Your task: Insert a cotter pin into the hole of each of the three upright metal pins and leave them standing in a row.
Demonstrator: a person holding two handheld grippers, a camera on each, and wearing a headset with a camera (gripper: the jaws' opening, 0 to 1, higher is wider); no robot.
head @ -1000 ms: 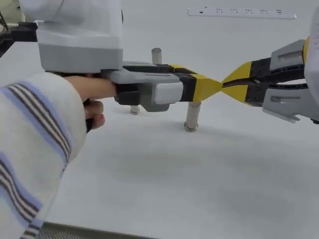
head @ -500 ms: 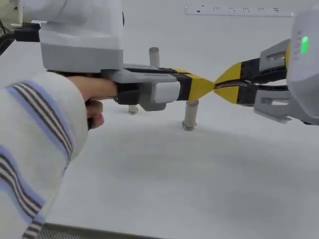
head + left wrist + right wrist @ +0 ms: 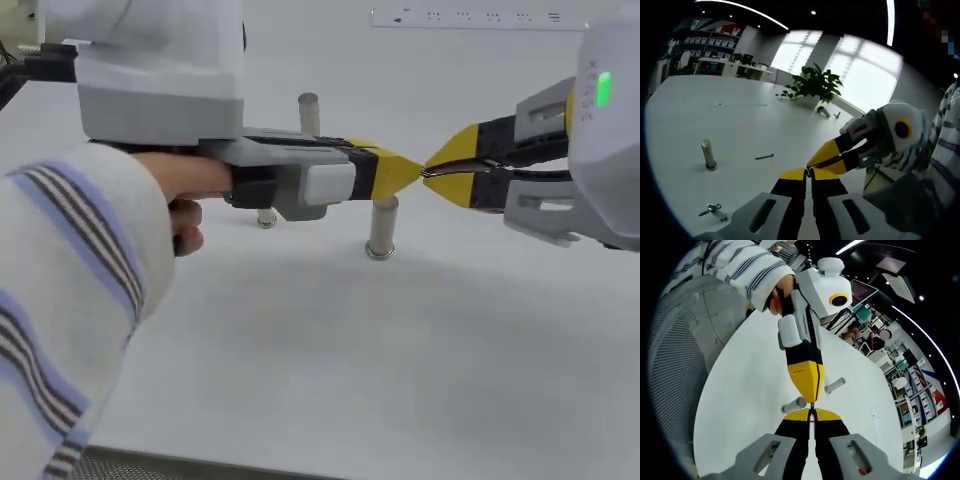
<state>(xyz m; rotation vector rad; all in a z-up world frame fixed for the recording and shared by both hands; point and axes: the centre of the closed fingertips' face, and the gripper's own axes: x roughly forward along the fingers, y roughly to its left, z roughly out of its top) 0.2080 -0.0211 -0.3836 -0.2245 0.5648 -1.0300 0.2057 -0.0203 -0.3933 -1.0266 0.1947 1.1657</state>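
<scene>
White workbench [image 3: 320,350], wide and bare-topped, carrying all items below. Left gripper [image 3: 414,172], grey body with black-and-yellow jaws, held level above the bench by a hand [image 3: 185,205] in a striped sleeve [image 3: 70,300]; jaws pressed together. Right gripper [image 3: 433,172], same pattern, entering from the opposite side; jaws likewise closed. The two yellow tips meet point to point in the air; whether anything is pinched between them is too small to tell. Upright metal pins, three: one [image 3: 381,228] standing on the bench just below the meeting tips; one [image 3: 308,108] farther back, its top showing over the left gripper; one [image 3: 266,219] mostly hidden under that gripper, base visible. Cotter pin [image 3: 764,157], one, lying flat on the bench in the left gripper view, apart from a standing pin. Small metal piece [image 3: 714,210], lying flat nearer that camera, kind unclear.
</scene>
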